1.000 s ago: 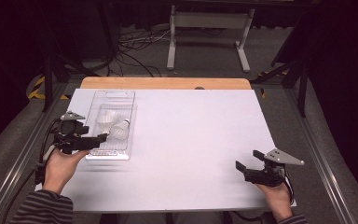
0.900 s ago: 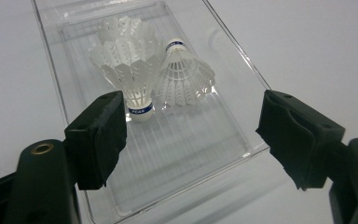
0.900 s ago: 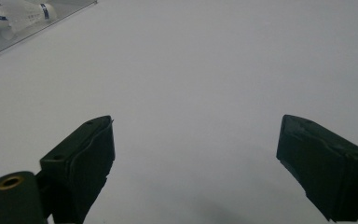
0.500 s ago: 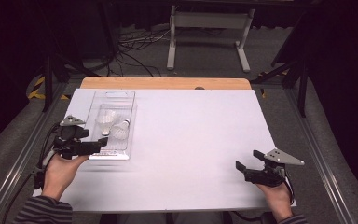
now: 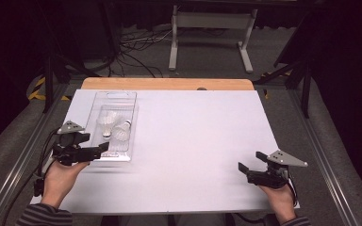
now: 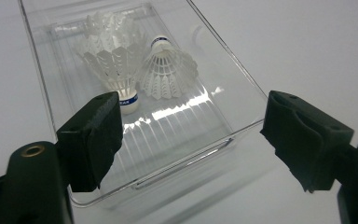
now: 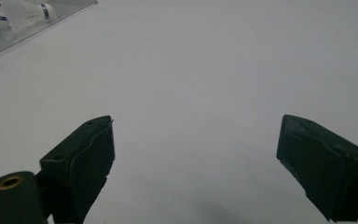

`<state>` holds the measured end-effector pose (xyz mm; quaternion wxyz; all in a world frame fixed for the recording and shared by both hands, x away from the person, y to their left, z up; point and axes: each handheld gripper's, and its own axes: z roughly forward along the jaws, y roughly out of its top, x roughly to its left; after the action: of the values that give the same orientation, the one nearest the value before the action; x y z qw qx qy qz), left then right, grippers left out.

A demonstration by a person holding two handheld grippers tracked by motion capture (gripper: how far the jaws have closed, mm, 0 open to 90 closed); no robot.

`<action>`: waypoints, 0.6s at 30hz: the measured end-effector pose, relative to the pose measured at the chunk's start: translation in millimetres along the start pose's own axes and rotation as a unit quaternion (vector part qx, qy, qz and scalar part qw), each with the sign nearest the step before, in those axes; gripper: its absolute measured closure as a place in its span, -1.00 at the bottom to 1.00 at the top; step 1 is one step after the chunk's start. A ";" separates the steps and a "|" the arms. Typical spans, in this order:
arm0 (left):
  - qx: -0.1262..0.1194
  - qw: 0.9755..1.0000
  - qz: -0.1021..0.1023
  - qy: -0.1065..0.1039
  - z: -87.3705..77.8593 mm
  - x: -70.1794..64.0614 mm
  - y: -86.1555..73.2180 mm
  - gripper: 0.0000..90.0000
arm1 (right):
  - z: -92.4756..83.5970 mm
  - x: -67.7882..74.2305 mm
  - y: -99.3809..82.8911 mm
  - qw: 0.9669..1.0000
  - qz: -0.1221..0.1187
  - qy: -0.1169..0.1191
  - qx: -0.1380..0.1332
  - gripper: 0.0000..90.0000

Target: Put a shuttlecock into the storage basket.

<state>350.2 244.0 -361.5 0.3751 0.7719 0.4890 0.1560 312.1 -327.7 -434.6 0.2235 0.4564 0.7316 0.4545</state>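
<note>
A clear plastic tray (image 5: pixel 115 128) lies on the left side of the white counter (image 5: pixel 198 141), its long axis running near to far, and two white shuttlecocks (image 5: pixel 114 128) lie touching each other inside it toward the far end. The left gripper (image 5: pixel 98 150) sits at the tray's near left corner with its fingers (image 6: pixel 92 140) wide apart. In the left gripper view one finger stands over the near left wall and the other out past the near right corner, so the tray's near end lies between them – nothing is clamped yet. The right gripper (image 5: pixel 248 168) rests low at the near right of the counter, well apart from the tray, fingers (image 7: pixel 81 163) also spread and holding nothing.

Judging by this, the work is at an early stage: the shuttlecocks are in the tray and the tray itself has not been gripped. What seems left is the closing of the left fingers on the tray's near end – or a reach in for a shuttlecock – and whatever carrying follows
</note>
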 end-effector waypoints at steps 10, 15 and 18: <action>-0.016 1.000 0.004 0.006 -2.9 -3.5 -8.9 -0.57 | -0.1 -0.1 0.0 1.000 0.000 0.000 0.000 -0.74; -0.028 1.000 0.006 0.002 -5.2 -6.0 -12.7 -0.57 | -0.1 -0.2 0.0 1.000 0.000 0.001 -0.001 -0.74; -0.031 1.000 0.002 -0.004 -5.9 -5.8 -14.6 -0.58 | -0.1 -0.3 0.0 1.000 0.001 0.001 -0.001 -0.74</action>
<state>334.6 245.0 -367.5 0.4005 0.7615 0.4808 0.1691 312.2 -328.0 -434.7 0.2231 0.4562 0.7311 0.4555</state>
